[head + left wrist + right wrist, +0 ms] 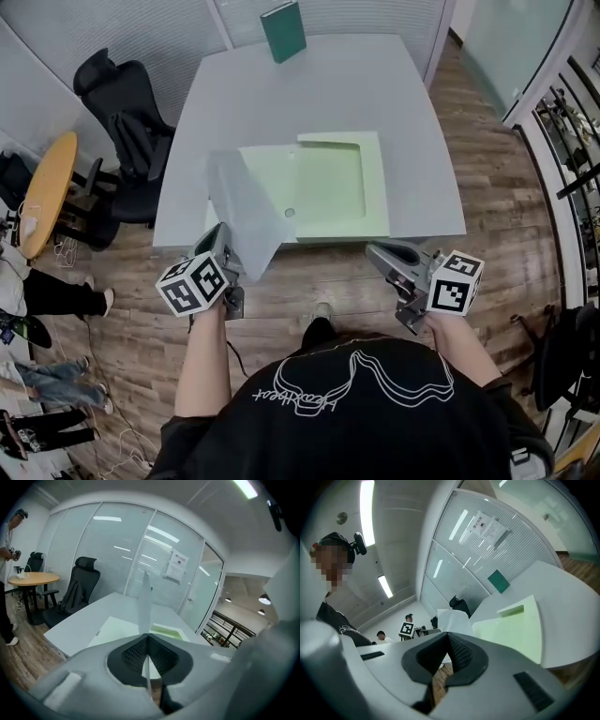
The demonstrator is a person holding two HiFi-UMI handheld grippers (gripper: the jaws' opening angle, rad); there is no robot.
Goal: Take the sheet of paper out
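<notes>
Two grippers sit at the near edge of the scene, just short of the table.

1. Left gripper: the jaws are clenched on the near edge of the sheet of paper. In the left gripper view the sheet rises edge-on from between the closed pads of the gripper.
2. Right gripper: the jaws are pressed together with nothing between them. In the right gripper view only floor shows past the closed gripper, and the sheet stands well to its left.
3. The sheet fans out from the left gripper toward the far left, above the left leaf of the open light-green folder. It appears lifted off the folder, though contact at its far edge cannot be ruled out.
4. A dark green book stands at the table's far edge, well apart.

Likely faults from here:
- Slip: the grip covers only a narrow strip of one edge, so a quick swing could pull the sheet free.
- Crease or tear: the unsupported sheet may fold at the pads.
- Folder drag: nothing pins the folder, so a trailing edge that catches its rim could shift it.
</notes>
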